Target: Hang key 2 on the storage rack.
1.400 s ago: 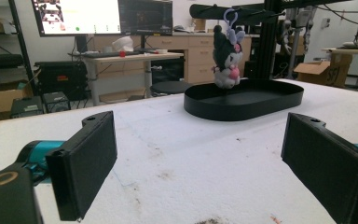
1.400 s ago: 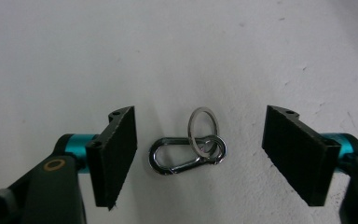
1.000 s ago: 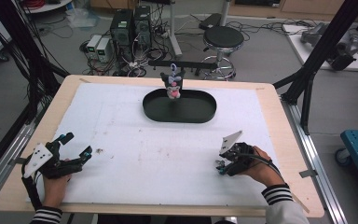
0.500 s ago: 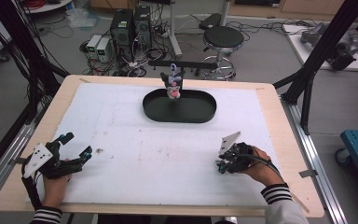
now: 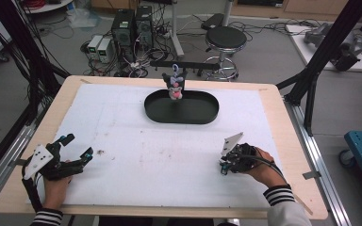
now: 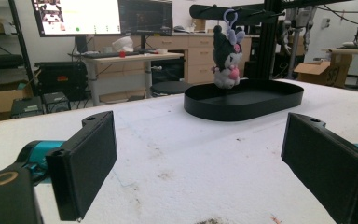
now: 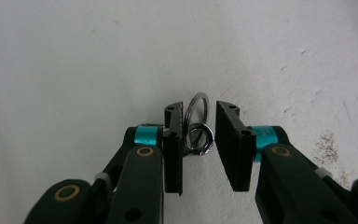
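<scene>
Right tongs [image 7: 199,140] straddling key rings [image 7: 197,125], tray [image 5: 181,115] far

Black grippers [image 7: 198,140] (teal-collared), striped cuffs [image 5: 277,194]

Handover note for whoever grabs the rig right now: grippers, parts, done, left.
Right gripper: pointed down at the white mat near the table's right front, jaws narrowly apart around two linked metal rings; whether they are gripped or lying loose I cannot tell.
Left gripper: wide open, holding nothing, low over the mat at left front.
Plush keychain: hanging by its clip from the black bar, above the black oval tray at the far side.
Done: rings bracketed.
Left: probably close on the rings and lift.
</scene>
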### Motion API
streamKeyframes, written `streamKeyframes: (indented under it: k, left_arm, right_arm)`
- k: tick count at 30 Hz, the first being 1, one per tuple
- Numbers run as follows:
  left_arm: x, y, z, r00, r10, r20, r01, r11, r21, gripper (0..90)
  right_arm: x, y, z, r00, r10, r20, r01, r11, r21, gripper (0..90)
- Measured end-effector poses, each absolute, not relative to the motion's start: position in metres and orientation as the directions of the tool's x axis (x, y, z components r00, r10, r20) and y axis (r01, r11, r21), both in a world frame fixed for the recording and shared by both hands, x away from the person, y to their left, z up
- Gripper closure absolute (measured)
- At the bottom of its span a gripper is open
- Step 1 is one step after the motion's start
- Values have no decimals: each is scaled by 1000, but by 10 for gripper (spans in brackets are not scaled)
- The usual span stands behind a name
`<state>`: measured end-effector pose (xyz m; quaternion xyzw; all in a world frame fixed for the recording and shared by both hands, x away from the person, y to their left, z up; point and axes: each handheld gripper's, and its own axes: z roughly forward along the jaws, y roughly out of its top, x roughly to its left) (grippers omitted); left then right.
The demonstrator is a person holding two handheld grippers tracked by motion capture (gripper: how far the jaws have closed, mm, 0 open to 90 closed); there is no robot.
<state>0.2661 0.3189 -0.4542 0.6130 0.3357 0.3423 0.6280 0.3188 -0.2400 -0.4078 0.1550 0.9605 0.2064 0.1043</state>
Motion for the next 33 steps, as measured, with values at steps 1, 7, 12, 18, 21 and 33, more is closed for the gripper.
streamKeyframes:
  k: [1,7,12,18,21,33]
  left_arm:
    - [266,319,-454,540,842,-3,-18,15,1000,107]
    - [266,319,-454,540,842,-2,-18,14,1000,107]
    - [266,319,-454,540,842,-3,-18,15,1000,108]
    - [266,319,-454,540,842,-4,-18,17,1000,108]
    - [266,319,-454,539,842,-2,-20,15,1000,107]
    - [266,319,-454,540,842,-4,-18,17,1000,107]
  right_arm:
    - [319,-240,-408,-929,342,-139,254,865,432,736]
    - [320,-242,-407,-926,349,-141,260,863,433,781]
    - [320,-242,-406,-924,357,-137,265,856,445,789]
    - [321,-242,-405,-922,364,-131,273,852,447,820]
    - [321,-243,-405,-922,364,-128,274,851,448,832]
    - [323,-244,-404,-917,384,-104,301,840,451,873]
